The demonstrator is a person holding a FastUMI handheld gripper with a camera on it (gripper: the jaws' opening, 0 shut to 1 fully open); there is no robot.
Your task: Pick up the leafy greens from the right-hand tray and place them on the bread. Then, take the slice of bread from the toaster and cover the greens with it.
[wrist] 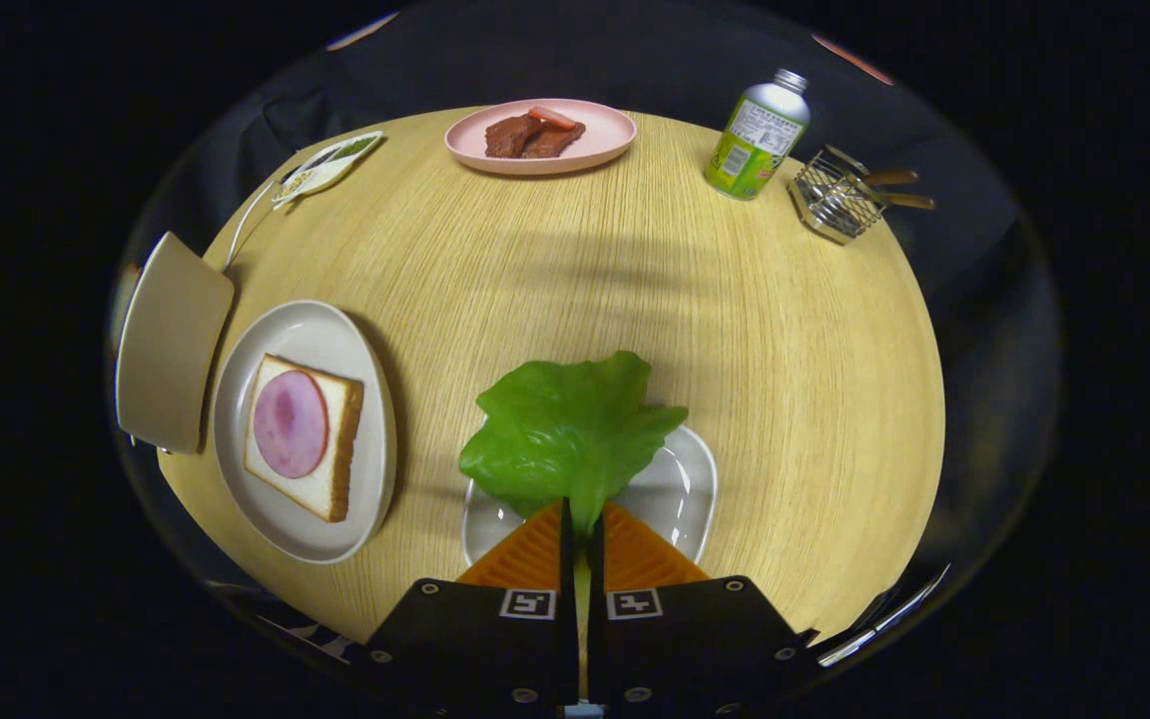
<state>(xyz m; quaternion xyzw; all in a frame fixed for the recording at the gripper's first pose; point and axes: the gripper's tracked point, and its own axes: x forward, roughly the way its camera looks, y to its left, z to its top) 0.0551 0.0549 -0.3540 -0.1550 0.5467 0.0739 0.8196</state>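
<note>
The leafy greens (567,429) are held at the stem end between the two orange fingers (533,554) of the gripper (581,524), which are closed almost completely, with only the thin stem visible in the narrow slot between them. The leaf spreads out just ahead of the fingertips and hangs over the near part of the small white tray (680,494), which serves here as the landmark. Whether the leaf is clear of the tray or resting on it cannot be determined.

To the left of the tray, close by, an oval plate (281,514) carries the bread (335,449), on which a round slice of ham (289,423) is laid. This is judged to be the target for the present step. The grip is to be kept firm while the leaf is lifted clear of the tray rim and carried left, low over the table (635,300). The broad part of the leaf is to be centred over the ham before the fingers are opened, since a flexible leaf held by its stem is likely to droop and land off-centre.

Left of the plate, further from the tray, a beige panel, presumably the toaster (171,345), is seen; no bread slice can be made out in it. Well beyond the tray, at the far side, a pink plate (605,135) with meat (533,138), a bottle (757,137) and a wire rack (840,195) are located, none being in the transfer path.
</note>
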